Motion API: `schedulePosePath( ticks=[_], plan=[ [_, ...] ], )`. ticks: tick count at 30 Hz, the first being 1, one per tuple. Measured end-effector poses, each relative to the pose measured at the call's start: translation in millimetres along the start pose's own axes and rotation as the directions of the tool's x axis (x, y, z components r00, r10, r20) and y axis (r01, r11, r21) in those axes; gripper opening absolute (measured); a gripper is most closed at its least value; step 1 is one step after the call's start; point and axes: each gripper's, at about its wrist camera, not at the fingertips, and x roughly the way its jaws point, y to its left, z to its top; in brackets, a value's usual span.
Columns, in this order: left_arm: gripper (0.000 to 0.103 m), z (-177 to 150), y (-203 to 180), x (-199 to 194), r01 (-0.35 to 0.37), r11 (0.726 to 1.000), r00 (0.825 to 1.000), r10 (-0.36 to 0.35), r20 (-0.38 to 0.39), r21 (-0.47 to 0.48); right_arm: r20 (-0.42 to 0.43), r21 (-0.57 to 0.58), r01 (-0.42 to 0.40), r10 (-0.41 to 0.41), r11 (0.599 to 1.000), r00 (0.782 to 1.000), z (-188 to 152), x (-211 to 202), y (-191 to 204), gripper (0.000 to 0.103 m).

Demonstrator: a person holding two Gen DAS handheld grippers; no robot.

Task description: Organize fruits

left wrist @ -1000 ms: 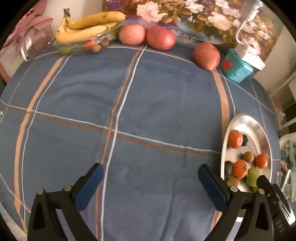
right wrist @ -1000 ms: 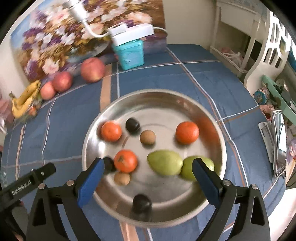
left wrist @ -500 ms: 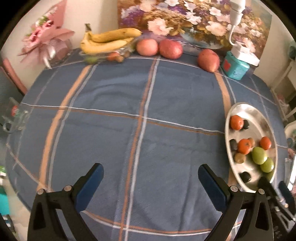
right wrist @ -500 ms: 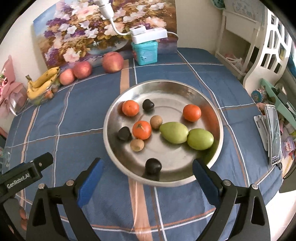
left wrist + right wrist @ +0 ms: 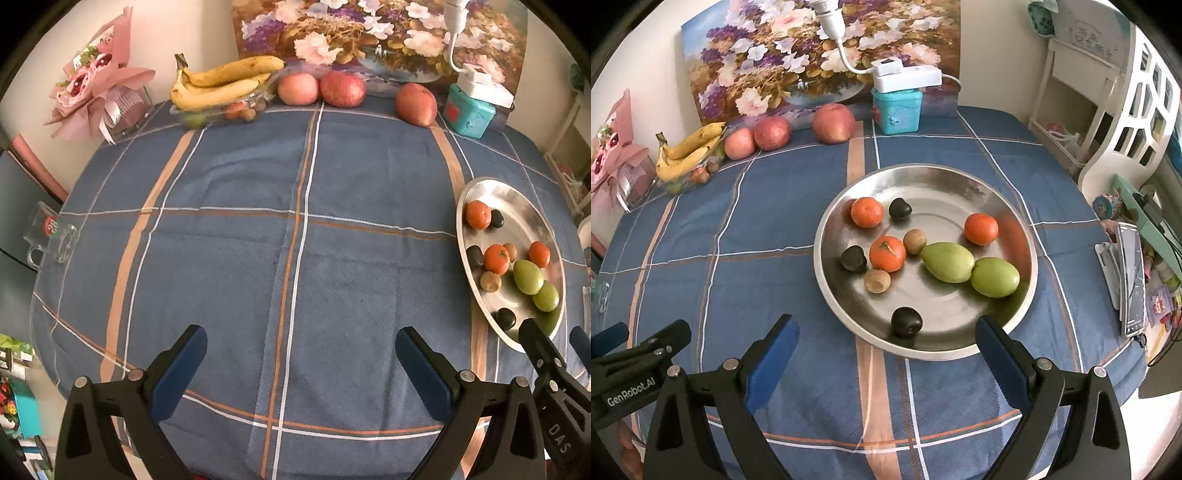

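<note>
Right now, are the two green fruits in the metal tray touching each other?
Touching. The right wrist view shows the left green fruit pressed end to end against the right green fruit, with no tray metal visible between them.

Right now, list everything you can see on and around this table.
plate: 1, silver, on cloth, right side
oranges: 3, orange, in plate
green fruits: 2, touching, in plate
dark fruits: 3, blackish, in plate
brown fruits: 2, tan, in plate
apples: 3, red, far edge
bananas: 1 bunch, yellow, on clear dish
box: 1, teal, by painting
cloth: 1, blue plaid
bouquet: 1, pink, far left
left gripper: open, empty
right gripper: open, empty
</note>
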Motion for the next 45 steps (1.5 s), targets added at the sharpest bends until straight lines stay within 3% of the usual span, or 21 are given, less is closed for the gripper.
schedulePosePath(
  ticks=[18,28,45],
  plan=[
    [0.103,-2.7,7.6,18.7,-0.031,0.999,0.996,0.028,-0.082,-0.026,-0.014,-0.006,0.013,-0.013,1.000,1.000,-0.7,3.5,4.1,0.096],
    [0.103,-5.1,3.4,15.9,-0.060,0.998,0.998,0.061,-0.025,0.021,-0.022,0.034,0.018,-0.017,0.999,1.000,-0.9,4.9,-3.1,0.096],
    [0.103,-4.1,3.9,16.3,-0.048,0.998,0.999,0.049,-0.021,0.026,-0.028,0.037,0.020,-0.019,0.999,0.999,-0.9,5.2,-4.5,0.096]
  ],
)
